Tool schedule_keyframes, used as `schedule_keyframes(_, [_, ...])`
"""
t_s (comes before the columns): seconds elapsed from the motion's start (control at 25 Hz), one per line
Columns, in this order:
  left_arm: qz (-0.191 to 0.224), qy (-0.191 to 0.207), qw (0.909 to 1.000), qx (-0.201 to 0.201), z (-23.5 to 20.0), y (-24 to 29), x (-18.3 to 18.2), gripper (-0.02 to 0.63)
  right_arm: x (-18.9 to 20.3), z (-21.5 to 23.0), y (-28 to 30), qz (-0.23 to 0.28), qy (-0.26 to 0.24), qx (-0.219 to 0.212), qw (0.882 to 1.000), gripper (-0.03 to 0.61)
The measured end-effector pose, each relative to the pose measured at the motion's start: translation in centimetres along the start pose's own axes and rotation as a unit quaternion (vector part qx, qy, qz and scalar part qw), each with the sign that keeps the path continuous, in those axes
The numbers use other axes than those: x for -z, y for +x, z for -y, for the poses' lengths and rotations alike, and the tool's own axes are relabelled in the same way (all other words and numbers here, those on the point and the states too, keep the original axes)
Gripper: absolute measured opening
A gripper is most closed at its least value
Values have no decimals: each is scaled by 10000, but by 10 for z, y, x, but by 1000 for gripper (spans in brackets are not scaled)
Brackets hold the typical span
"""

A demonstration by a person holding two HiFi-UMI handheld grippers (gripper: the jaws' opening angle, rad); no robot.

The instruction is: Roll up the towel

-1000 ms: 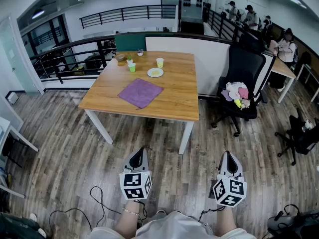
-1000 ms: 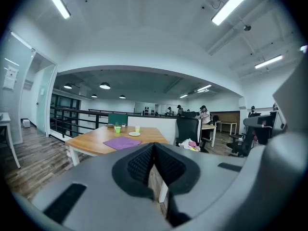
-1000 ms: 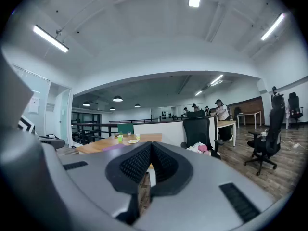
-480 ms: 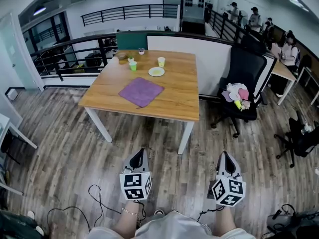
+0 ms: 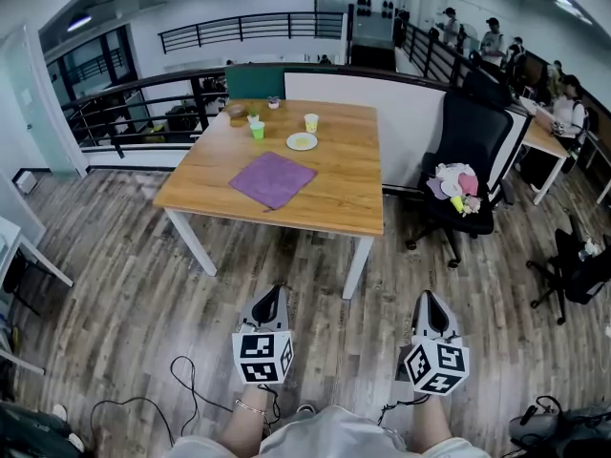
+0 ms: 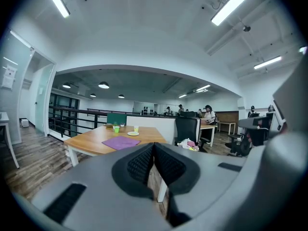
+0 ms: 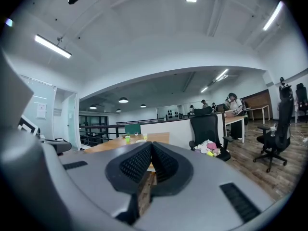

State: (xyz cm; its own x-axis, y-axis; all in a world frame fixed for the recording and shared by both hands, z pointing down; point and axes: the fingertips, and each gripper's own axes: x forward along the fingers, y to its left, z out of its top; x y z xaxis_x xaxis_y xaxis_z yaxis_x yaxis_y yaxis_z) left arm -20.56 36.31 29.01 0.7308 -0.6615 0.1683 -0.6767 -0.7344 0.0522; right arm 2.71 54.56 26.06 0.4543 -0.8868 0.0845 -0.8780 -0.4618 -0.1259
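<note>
The purple towel (image 5: 272, 179) lies flat near the middle of the wooden worktop (image 5: 339, 194), well apart from both tools. The left hand-held gripper (image 5: 271, 294) and the right hand-held gripper (image 5: 431, 300) hover over the floor in front of the person, each with its jaws pressed together on nothing. The likeliest trouble is the first pinch: the cloth is thin and hugs the wood, so the pads may skate over it or catch only one layer. If one side is fed faster than the other, the roll will probably come out as a cone. Pushing the cloth away while rolling could also drive it into the plate (image 5: 302, 141) and the two cups (image 5: 256, 130) standing just beyond it. The towel sits skewed to the worktop's edges, with one corner pointing toward the person. It looks almost square; its slightly longer side seems to run away and to the right, though this is hard to judge.
</note>
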Motion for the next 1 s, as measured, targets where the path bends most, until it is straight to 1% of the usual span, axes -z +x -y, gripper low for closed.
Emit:
schedule_keyframes(0.08, [5,-37,10000,-6,-1,0,-2,0,-2,0,1,16,-13,-11,10000,2])
schedule_keyframes(0.12, [5,-63,10000,3,-2,0,-2,15,-3,1,1,24,-16,-21,10000,9])
schedule_keyframes(0.16, [3,-85,10000,8,-2,1,-2,46,-4,1,2,32,-17,-29,10000,17])
schedule_keyframes(0.28, [-8,-109,9999,-13,-5,0,-1,63,-5,1,2,35,-14,-39,10000,35])
schedule_keyframes(0.36, [-19,-127,9999,-32,-8,-1,-1,99,-5,1,3,34,2,-44,10000,58])
schedule_keyframes(0.48, [-13,-144,9999,-80,-11,-1,-1,129,-6,0,4,48,20,-77,10000,75])
schedule_keyframes(0.6, [9,-172,9998,-89,-11,0,-2,184,-7,-3,4,55,30,-139,9999,104])
schedule_keyframes(0.8, [7,-135,9999,-62,-9,2,1,318,-6,-4,3,82,18,-200,9998,208])
schedule_keyframes(1.0, [-32,-99,9999,0,-7,2,3,391,-5,-11,3,87,-139,-258,9995,346])
